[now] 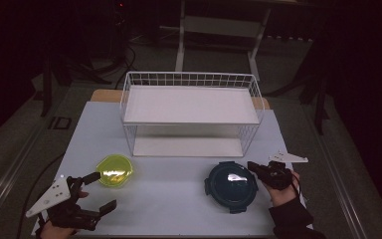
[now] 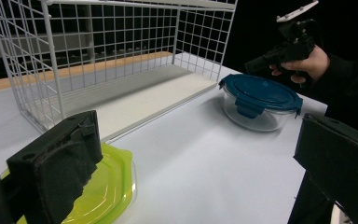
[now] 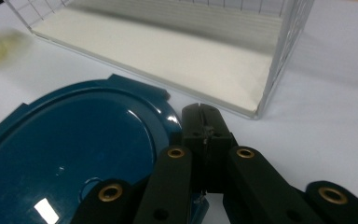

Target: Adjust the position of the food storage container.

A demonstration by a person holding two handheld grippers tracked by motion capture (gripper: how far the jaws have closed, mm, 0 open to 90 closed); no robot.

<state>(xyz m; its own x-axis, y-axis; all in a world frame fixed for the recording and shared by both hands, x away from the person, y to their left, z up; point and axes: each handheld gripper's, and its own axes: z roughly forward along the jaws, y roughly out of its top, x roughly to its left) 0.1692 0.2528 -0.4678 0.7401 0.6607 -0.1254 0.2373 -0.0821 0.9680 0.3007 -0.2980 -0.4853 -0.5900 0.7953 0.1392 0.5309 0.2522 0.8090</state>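
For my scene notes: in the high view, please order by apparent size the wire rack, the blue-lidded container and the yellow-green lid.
1. wire rack, clearly largest
2. blue-lidded container
3. yellow-green lid, somewhat smaller than the container

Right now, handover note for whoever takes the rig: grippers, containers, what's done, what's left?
Left gripper: jaws open, holding nothing, close by the green-lidded container.
Right gripper: jaws shut with nothing between them, tips at the rim of the blue-lidded container.
Both containers stand on the table in front of the white wire rack, lids on.
Done: nothing lifted or placed; the rack's shelves are bare.
Left: probably grasp the containers and move them, perhaps onto the rack.
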